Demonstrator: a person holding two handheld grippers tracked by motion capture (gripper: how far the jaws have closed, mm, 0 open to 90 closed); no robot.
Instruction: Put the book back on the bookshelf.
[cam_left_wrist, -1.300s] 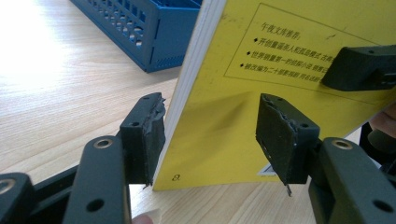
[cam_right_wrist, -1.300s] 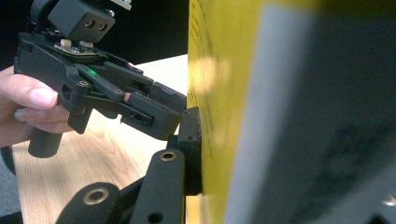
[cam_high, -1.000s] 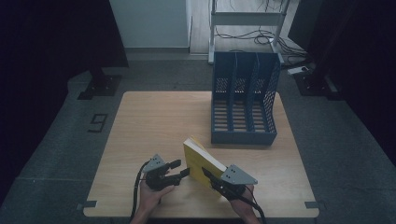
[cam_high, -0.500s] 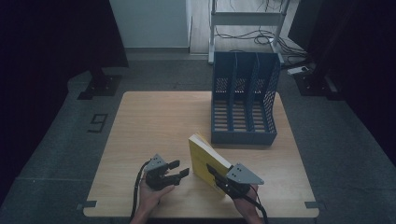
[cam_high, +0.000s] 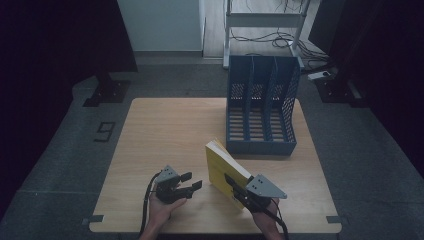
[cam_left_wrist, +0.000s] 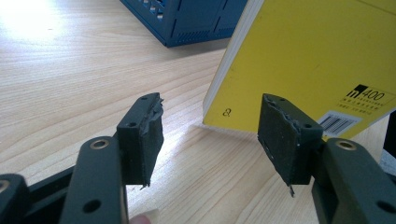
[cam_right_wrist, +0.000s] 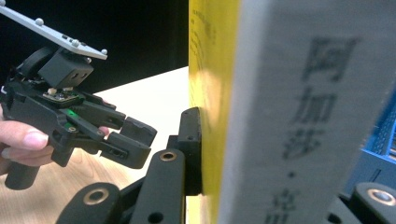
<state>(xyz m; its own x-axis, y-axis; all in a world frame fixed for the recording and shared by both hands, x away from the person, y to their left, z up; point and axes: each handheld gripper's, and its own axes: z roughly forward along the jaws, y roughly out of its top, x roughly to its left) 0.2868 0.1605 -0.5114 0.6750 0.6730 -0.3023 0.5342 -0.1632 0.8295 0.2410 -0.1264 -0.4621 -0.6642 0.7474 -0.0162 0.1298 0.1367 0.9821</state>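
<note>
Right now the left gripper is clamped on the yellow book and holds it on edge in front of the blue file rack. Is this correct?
Not quite: the right gripper is the one clamped on the yellow book, as the right gripper view shows. The left gripper stands open beside it, holding nothing. The rest is right: the book is on edge in front of the blue file rack.
</note>
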